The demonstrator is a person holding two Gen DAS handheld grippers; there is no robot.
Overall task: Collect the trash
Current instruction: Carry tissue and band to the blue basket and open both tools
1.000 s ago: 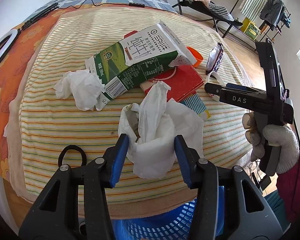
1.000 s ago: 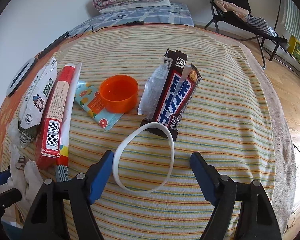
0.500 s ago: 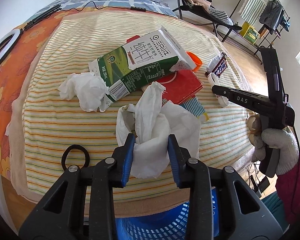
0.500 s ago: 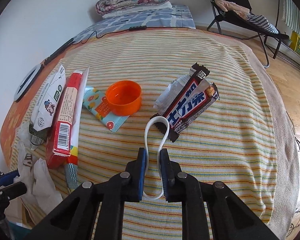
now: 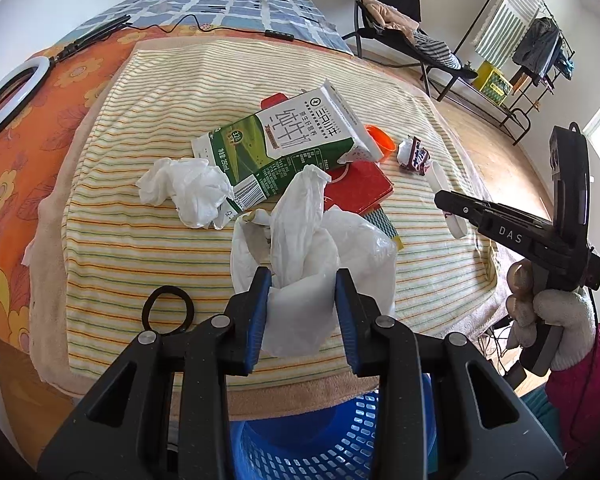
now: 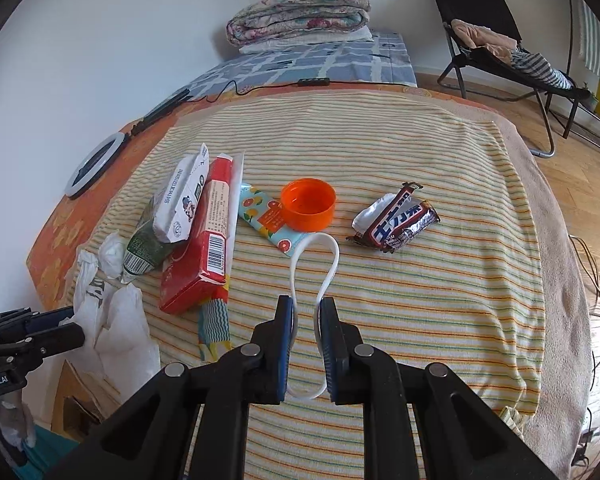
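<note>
Left gripper [image 5: 302, 300] pinching white plastic bag [image 5: 312, 240], right gripper [image 6: 305, 320] squeezing white ring [image 6: 314, 264] (flattened)

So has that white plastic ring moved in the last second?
Yes. The white ring, once lying round beside the candy bar, is now pinched narrow by the right gripper, nearer the orange cap.

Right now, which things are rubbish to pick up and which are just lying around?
Rubbish: white plastic bag in the left gripper, white ring in the right gripper, milk carton, crumpled tissue, orange cap, candy wrapper, red box.

Lying around: folded quilt, ring light, chair.
</note>
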